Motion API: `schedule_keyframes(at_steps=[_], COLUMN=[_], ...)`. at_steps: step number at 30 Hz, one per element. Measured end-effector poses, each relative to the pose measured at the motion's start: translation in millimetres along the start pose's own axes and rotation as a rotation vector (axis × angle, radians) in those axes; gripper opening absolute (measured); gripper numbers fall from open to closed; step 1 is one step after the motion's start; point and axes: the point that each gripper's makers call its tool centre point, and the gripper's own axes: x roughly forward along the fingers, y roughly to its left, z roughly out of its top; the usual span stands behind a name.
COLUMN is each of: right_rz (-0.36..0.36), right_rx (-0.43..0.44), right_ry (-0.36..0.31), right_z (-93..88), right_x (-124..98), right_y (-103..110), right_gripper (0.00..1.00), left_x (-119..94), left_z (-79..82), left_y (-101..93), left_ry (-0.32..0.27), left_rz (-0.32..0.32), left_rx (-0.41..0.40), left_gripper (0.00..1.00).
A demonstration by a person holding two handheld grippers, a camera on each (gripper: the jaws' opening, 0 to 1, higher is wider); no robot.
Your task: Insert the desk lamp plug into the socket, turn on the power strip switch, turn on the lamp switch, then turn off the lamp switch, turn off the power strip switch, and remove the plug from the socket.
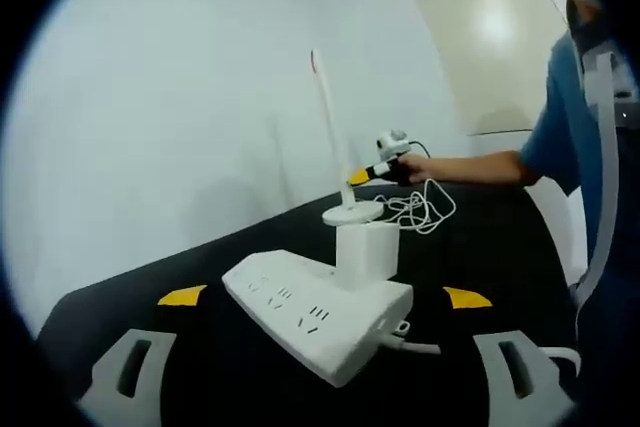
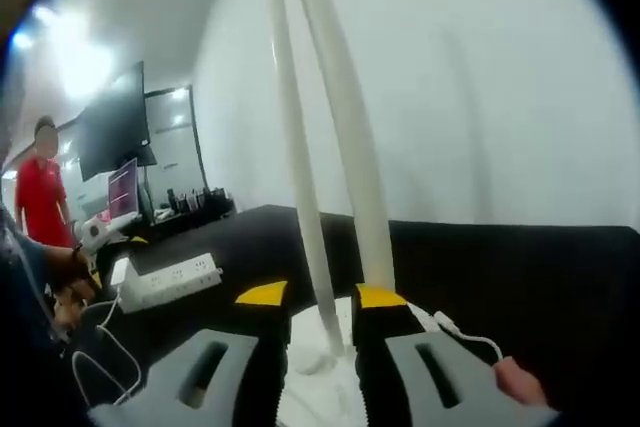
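The white power strip [image 1: 320, 317] lies on the black table [image 1: 200, 347] between the wide-apart jaws of my open left gripper [image 1: 325, 297], which holds nothing. A white plug block [image 1: 365, 252] stands in the strip. Behind it are the white lamp's round base [image 1: 352, 212] and thin stem [image 1: 330, 127], with my right gripper [image 1: 372, 173] at the base. My right gripper [image 2: 322, 297] hovers over the lamp base [image 2: 320, 382] with its jaws a narrow gap apart. The lamp stem [image 2: 305, 207] rises just beyond them. The strip [image 2: 170, 282] lies far left.
A coiled white cable [image 1: 425, 207] lies beside the lamp base. A person in blue [image 1: 565, 127] stands at the right. Across the room there is a person in red [image 2: 40, 197], a dark monitor [image 2: 115, 137] and a cluttered desk. A white wall backs the table.
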Motion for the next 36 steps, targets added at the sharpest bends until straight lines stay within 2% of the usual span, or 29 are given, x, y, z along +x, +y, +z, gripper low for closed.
schedule_keyframes(at_steps=[2, 11, 18, 24, 29, 32, 36], right_rz=[0.005, 0.001, -0.008, -0.023, -0.025, -0.027, -0.029], right_rx=[0.000, 0.006, 0.016, 0.002, 0.004, 0.000, 0.007], right_ry=[0.001, 0.008, 0.014, 0.013, 0.024, 0.033, 0.035], right_z=[-1.7, -1.6, -2.1, -5.5, -5.1, -7.2, -9.5], right_x=[-1, 3, 8, 8, 9, 8, 8], right_y=[7, 4, -3, 5, 7, 12, 17], right_gripper=[0.23, 0.15, 0.14, 0.12, 0.12, 0.12, 0.12], left_x=[0, 1, 0, -4, -9, -10, -10], left_z=[0.2, 4.6, 3.0, -1.6, -4.3, -12.7, -15.8], left_y=[0.5, -1.8, -2.0, -1.9, 0.3, -0.7, -3.1], left_ry=[0.000, -0.005, -0.005, 0.007, -0.013, 0.021, 0.027], left_rz=[0.006, -0.003, -0.003, 0.001, 0.013, 0.023, 0.024], left_rx=[0.003, 0.028, 0.021, 0.020, -0.024, -0.064, -0.074], left_gripper=[0.89, 0.89, 0.89, 0.89, 0.89, 0.89, 0.89])
